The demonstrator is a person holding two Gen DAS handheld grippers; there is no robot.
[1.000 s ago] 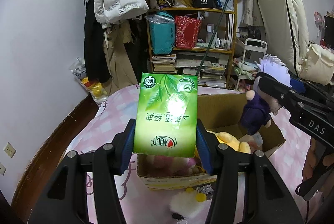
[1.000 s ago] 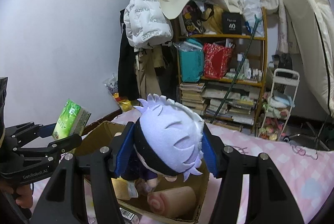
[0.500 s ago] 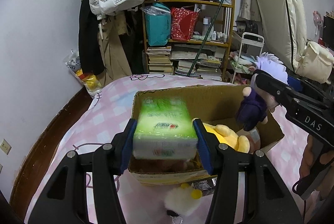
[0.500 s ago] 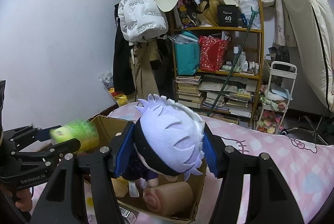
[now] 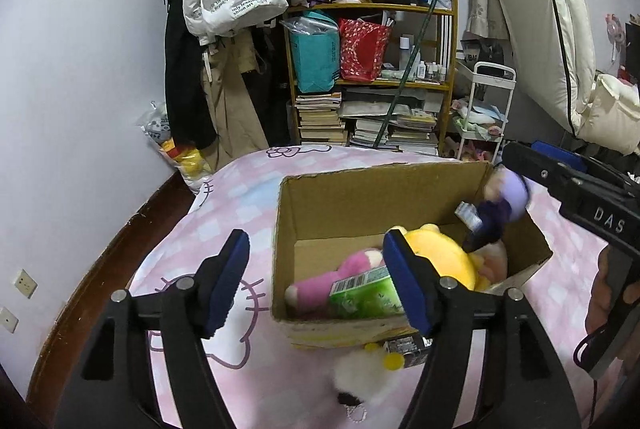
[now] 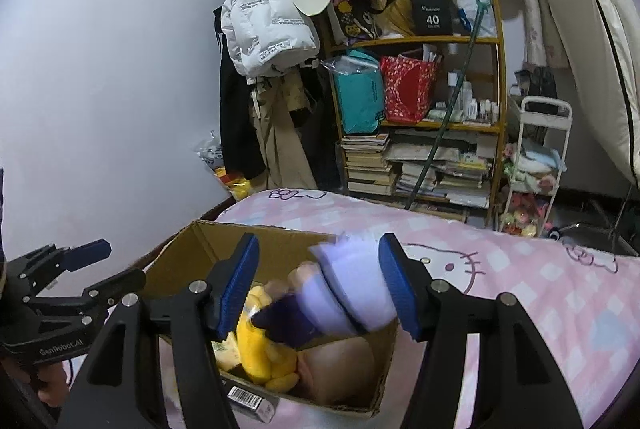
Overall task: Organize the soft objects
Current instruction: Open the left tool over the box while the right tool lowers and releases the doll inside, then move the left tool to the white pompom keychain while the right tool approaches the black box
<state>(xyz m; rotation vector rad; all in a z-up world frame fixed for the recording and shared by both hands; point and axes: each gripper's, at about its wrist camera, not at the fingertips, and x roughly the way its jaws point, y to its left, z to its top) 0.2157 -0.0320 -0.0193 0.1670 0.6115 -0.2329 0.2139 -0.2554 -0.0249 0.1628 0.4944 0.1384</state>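
**Both grippers spread over the cardboard box**

Right now my left gripper [image 5: 316, 281] sits with its blue-padded fingers spread wide and nothing between them, low over the near-left corner of the open brown cardboard box [image 5: 376, 197]. The green plastic-wrapped tissue pack [image 5: 366, 299] lies inside the box at the near wall, resting against the pink plush toy [image 5: 324, 283], with the round yellow plush toy [image 5: 444, 261] just beside it to the right.

My right gripper [image 6: 318, 287] is parted too — the white-haired plush doll in dark purple clothes [image 6: 344, 289] shows between its fingers, heavily motion-blurred, over the box's open top. It lies close against the right pad and clear of the left one; I cannot tell whether it touches the right pad. In the left wrist view the doll appears at the box's far right side, above the yellow toy. A tan, roll-shaped plush [image 6: 340, 365] lies on the box floor below it.

The box stands on a bed with a pink checked cartoon-cat sheet [image 5: 240, 197]. A white fluffy toy [image 5: 364, 377] and a small dark barcoded packet [image 5: 408, 347] lie on the sheet just outside the near wall.
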